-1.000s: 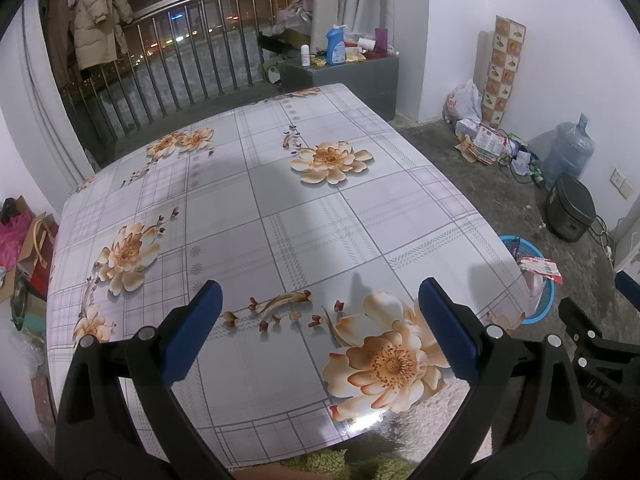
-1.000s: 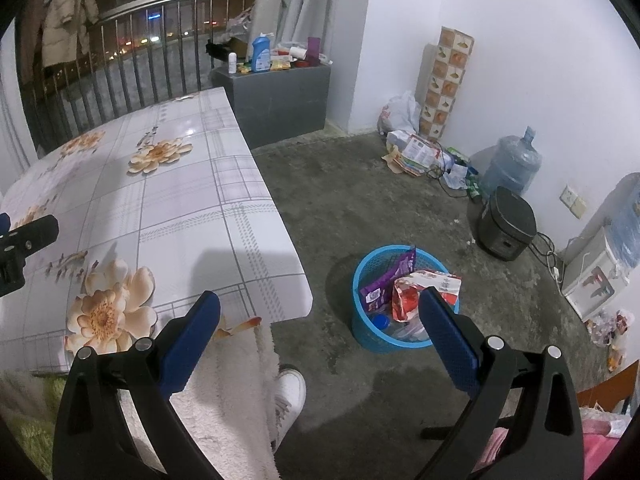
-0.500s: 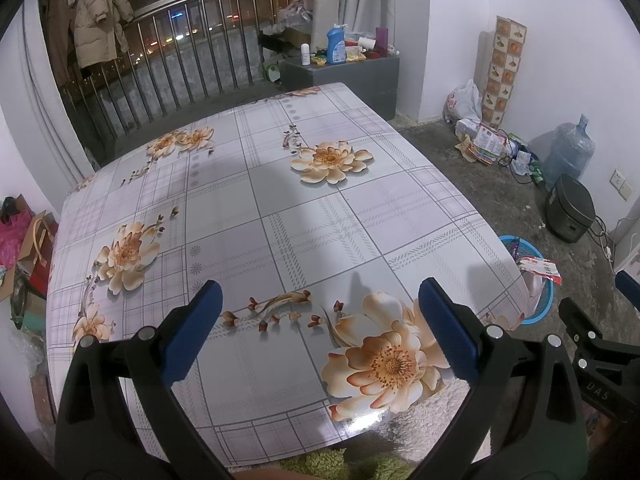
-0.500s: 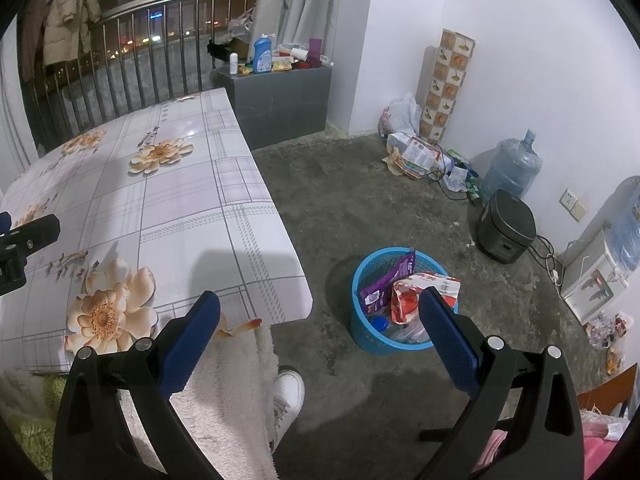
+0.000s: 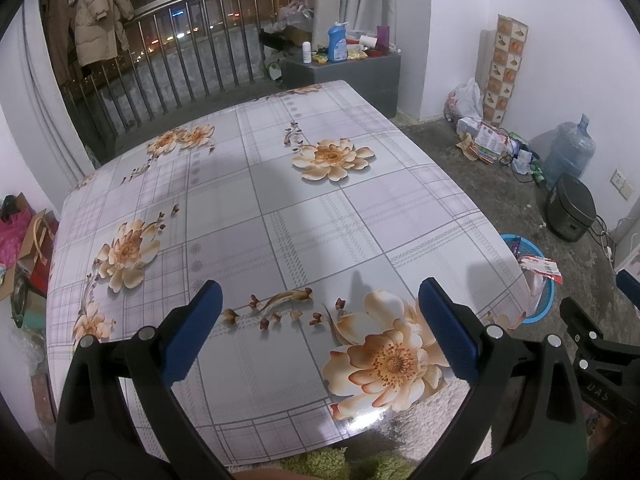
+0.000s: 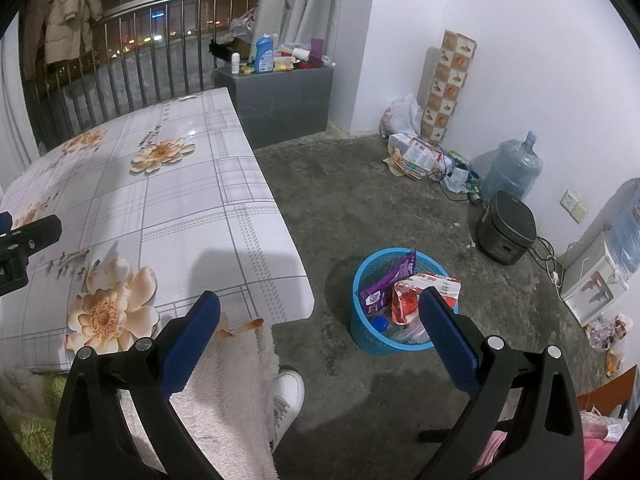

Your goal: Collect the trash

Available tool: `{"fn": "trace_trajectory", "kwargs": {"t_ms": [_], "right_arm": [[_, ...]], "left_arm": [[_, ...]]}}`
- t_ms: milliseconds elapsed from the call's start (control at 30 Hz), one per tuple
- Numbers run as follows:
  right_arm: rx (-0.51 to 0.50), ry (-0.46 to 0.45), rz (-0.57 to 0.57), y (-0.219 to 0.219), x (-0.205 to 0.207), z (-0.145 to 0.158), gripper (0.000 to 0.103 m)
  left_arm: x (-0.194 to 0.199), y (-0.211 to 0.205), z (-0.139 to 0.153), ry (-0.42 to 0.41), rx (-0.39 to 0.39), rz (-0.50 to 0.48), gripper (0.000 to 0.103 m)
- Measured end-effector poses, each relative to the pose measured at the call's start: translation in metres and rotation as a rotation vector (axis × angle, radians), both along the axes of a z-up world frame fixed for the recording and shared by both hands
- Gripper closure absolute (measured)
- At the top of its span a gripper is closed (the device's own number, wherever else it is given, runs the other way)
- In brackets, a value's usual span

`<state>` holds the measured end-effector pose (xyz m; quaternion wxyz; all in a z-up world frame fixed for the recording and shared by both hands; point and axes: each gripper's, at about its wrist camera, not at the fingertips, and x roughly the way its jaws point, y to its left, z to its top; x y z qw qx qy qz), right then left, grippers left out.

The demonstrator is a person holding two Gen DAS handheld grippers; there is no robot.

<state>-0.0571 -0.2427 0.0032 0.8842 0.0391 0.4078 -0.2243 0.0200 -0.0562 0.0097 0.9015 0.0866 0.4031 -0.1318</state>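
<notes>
A blue plastic basket (image 6: 362,276) stands on the concrete floor right of the table, also in the left wrist view (image 5: 541,305). It holds a purple wrapper (image 6: 382,286), a red and white snack bag (image 6: 420,290) and a bottle with a blue cap (image 6: 380,323). My left gripper (image 5: 320,330) is open and empty above the near edge of the floral table (image 5: 280,208). My right gripper (image 6: 320,332) is open and empty above the floor, near the table corner and the basket.
A dark rice cooker (image 6: 506,232), a water jug (image 6: 514,168) and a heap of papers and bags (image 6: 412,152) line the right wall. A grey cabinet (image 6: 280,92) with bottles stands behind the table. A white shoe (image 6: 288,390) is on the floor.
</notes>
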Motion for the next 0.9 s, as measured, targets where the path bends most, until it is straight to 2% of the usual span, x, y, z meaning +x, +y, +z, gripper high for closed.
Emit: {"fn": "trace_trajectory", "kwargs": {"t_ms": [900], "right_arm": [[-0.002, 0.001, -0.001, 0.0015, 0.0009, -0.0001, 0.006]], "left_arm": [[-0.0001, 0.0025, -0.0044, 0.007, 0.002, 0.003, 0.009]]}}
